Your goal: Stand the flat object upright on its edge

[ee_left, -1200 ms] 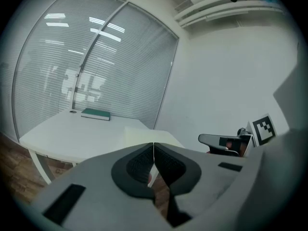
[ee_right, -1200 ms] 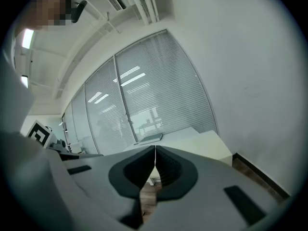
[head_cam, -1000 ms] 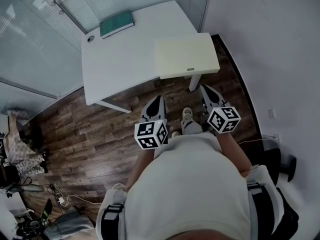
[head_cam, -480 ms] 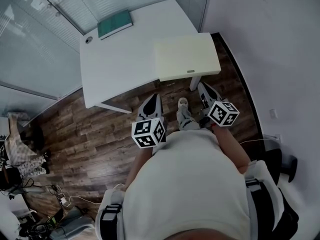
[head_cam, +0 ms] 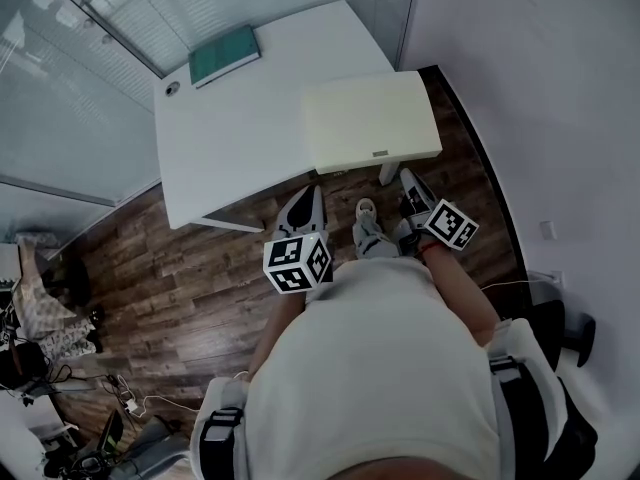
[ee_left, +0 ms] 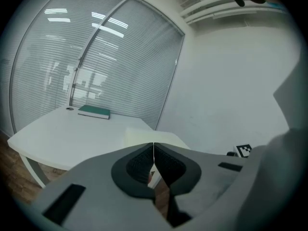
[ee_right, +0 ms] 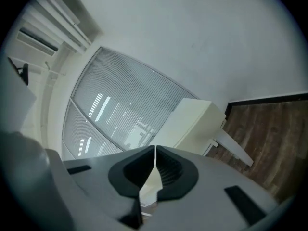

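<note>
Approach stage. The book lies flat at the table's far corner, well apart from both grippers. The left gripper and right gripper are closed and empty; they should open on nearing the book's edges.

The cover of the book is too small to be read, and the small round thing near it on the desk cannot be identified. The clutter on the floor is cut off by the lower left edge.
</note>
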{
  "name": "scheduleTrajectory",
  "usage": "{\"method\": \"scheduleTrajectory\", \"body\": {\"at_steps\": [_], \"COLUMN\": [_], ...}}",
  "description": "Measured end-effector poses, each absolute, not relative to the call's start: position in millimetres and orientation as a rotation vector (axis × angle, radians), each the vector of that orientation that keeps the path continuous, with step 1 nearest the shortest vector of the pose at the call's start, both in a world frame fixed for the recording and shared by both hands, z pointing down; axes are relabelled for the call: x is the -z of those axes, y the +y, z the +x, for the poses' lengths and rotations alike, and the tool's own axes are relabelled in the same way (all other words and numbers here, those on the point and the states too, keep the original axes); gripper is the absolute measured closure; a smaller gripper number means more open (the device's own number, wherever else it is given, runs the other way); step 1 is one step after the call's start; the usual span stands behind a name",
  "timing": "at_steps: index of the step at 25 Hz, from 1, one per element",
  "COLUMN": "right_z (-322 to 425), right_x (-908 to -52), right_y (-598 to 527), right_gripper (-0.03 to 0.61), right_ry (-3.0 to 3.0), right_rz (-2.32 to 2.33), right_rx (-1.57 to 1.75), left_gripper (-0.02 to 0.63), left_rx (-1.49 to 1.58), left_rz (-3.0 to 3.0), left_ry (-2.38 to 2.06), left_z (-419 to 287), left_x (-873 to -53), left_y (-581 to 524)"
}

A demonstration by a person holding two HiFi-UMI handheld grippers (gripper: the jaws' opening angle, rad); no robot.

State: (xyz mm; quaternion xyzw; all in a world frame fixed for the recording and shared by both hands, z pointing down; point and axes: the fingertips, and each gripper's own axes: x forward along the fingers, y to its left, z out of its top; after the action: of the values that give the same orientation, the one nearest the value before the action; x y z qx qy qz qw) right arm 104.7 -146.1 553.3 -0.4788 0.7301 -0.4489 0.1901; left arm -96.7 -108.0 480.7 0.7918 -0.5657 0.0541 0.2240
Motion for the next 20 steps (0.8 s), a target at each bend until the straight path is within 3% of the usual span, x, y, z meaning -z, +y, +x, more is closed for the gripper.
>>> {"method": "scheduleTrajectory", "body": {"at_steps": [12,20], "right_z": [127,127], "right_x": [-593,-609], "right_y": [-166,-182], "right_gripper": [0.545,0.272], "right_ry": [1.808,1.711], "right_rz": [-1.22,-1.067], "right_rx": [1.394,1.447], "left_gripper": [0.591,0.591], "left_rx": [-0.177,-0.197], "left_rz": [2.19,2.181], "left_ry": [-1.523,-1.524], "left_z": [-89,-90], "left_x": [-489,-494], "left_y": [-124,-130]}}
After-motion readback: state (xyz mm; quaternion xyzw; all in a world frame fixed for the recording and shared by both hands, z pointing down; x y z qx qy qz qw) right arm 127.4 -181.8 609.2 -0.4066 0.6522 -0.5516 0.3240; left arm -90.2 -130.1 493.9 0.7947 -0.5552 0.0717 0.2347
